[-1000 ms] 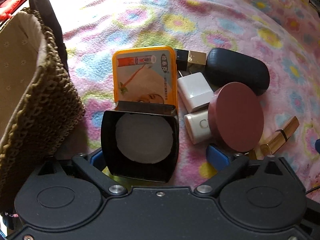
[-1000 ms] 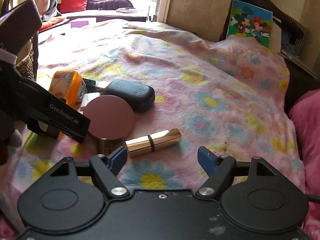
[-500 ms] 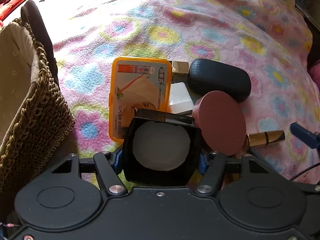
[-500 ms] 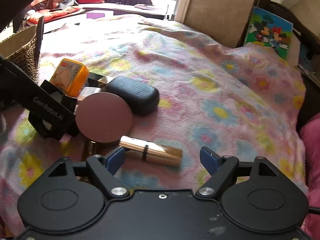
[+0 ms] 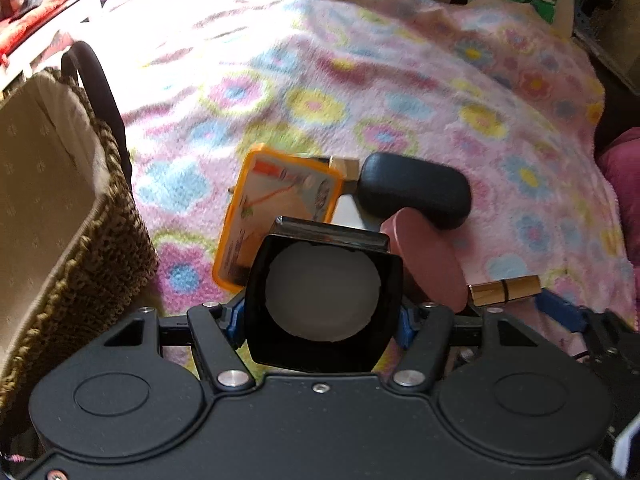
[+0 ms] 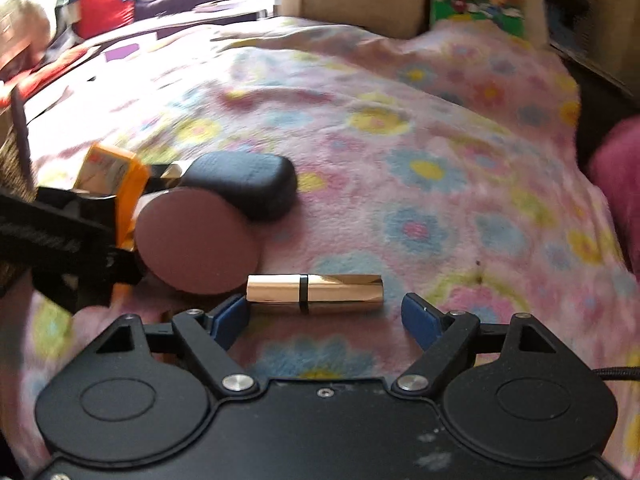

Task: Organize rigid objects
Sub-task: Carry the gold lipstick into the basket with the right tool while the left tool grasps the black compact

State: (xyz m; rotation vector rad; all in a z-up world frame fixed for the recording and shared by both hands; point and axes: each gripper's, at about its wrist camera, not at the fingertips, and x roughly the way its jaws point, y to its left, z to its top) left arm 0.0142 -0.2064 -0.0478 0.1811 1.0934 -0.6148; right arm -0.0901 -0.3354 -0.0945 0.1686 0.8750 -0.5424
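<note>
Left tool (image 5: 322,316) clamped on black compact (image 5: 322,300), lifted near basket (image 5: 76,240). Right tool (image 6: 326,316) closing, pads not yet touching gold lipstick (image 6: 314,288) on bed (image 6: 400,160). Stiff, light, probably slick; best pinched across the middle band.

Pink flowered blanket (image 6: 440,184), gold lipstick (image 6: 316,289), orange box (image 5: 276,204), black case (image 5: 416,188).

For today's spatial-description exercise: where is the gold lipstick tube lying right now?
In the right wrist view the gold lipstick tube lies crosswise on the blanket between the right gripper fingers, just right of the round pink compact.
</note>
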